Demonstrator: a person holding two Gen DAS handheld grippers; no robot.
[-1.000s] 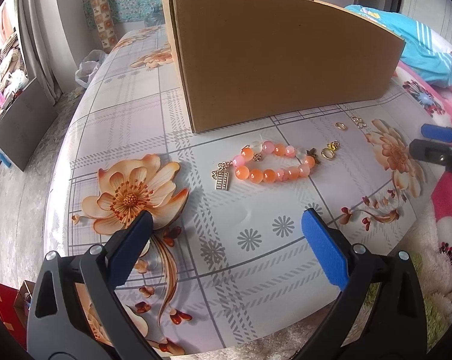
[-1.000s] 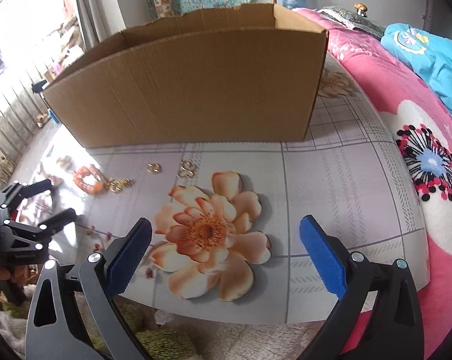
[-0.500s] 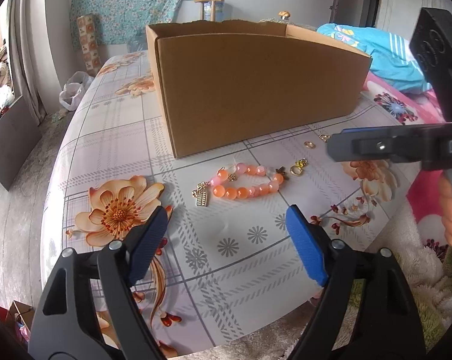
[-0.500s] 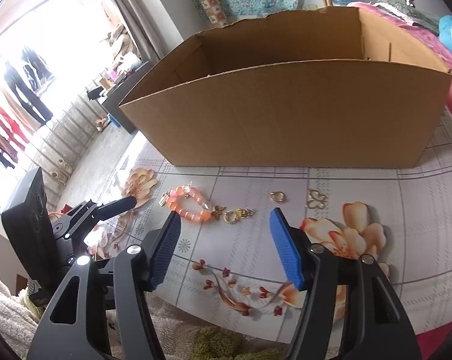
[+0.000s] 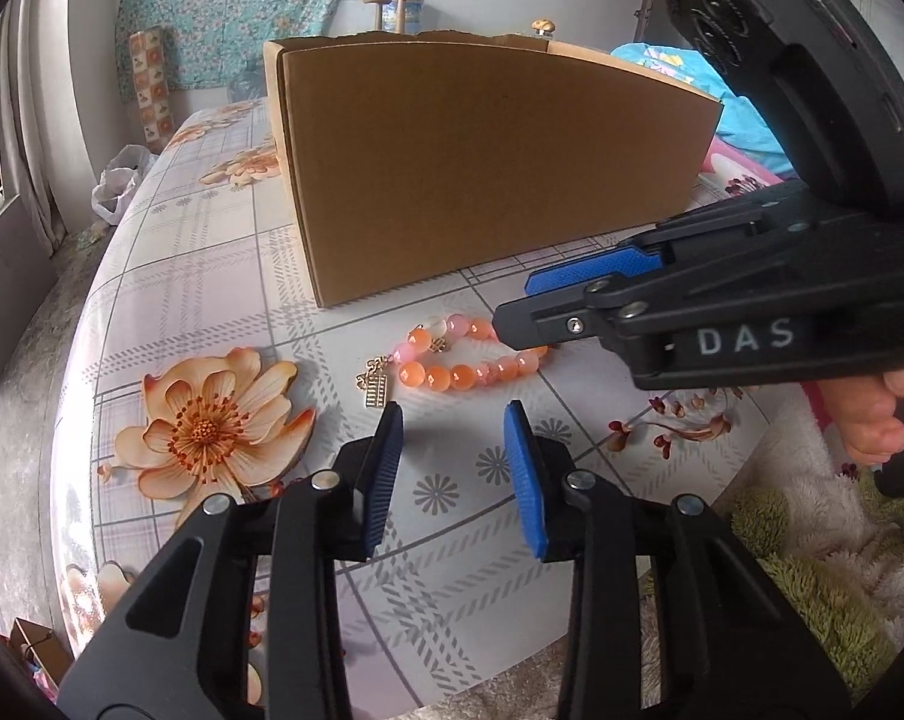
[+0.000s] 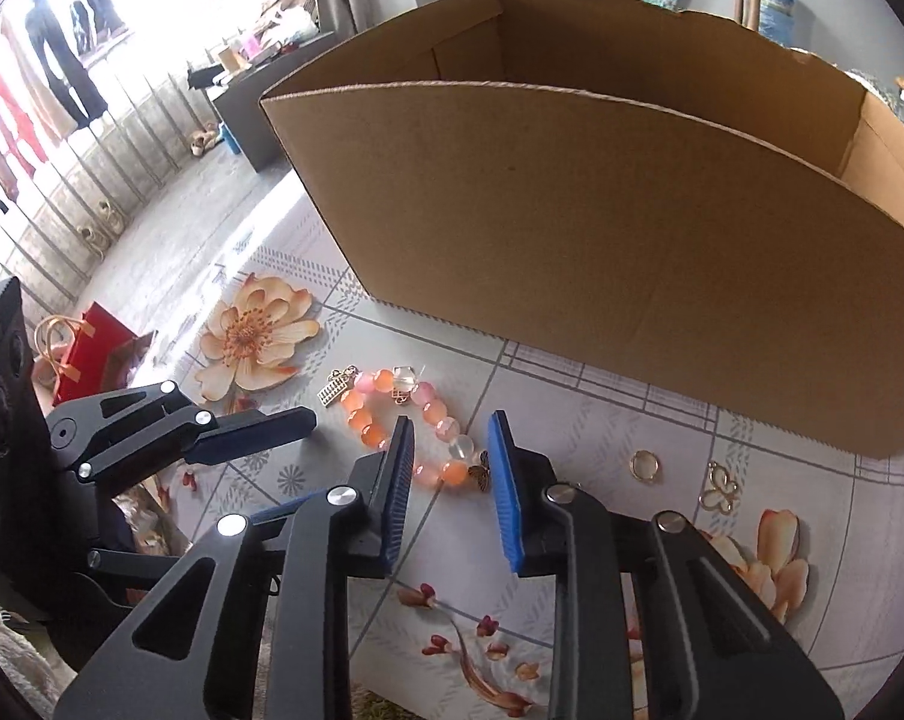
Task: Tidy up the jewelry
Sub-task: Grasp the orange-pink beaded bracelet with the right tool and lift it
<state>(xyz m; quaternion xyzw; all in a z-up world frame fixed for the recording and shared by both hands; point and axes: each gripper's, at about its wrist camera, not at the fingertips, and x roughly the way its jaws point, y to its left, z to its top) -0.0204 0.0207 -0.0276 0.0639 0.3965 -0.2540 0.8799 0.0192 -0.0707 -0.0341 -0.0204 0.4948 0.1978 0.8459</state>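
An orange and pink bead bracelet (image 5: 452,360) with a gold abacus charm lies on the floral tablecloth in front of the open cardboard box (image 5: 488,162). It also shows in the right wrist view (image 6: 410,420). My left gripper (image 5: 452,414) is open, jaws part narrowed, just short of the bracelet. My right gripper (image 6: 449,429) is open over the bracelet's right end, jaws either side of the beads; in the left wrist view (image 5: 512,309) it reaches in from the right. A gold ring (image 6: 644,467) and a gold butterfly charm (image 6: 719,489) lie to the right.
The cardboard box (image 6: 602,198) stands close behind the jewelry. The table edge is near me, with a fluffy rug (image 5: 812,552) below. A red gift bag (image 6: 95,354) sits on the floor at the left.
Both grippers have moved in toward the bracelet and narrowed their jaws. The right gripper swung left from the ring and charm area to the bracelet's right end.
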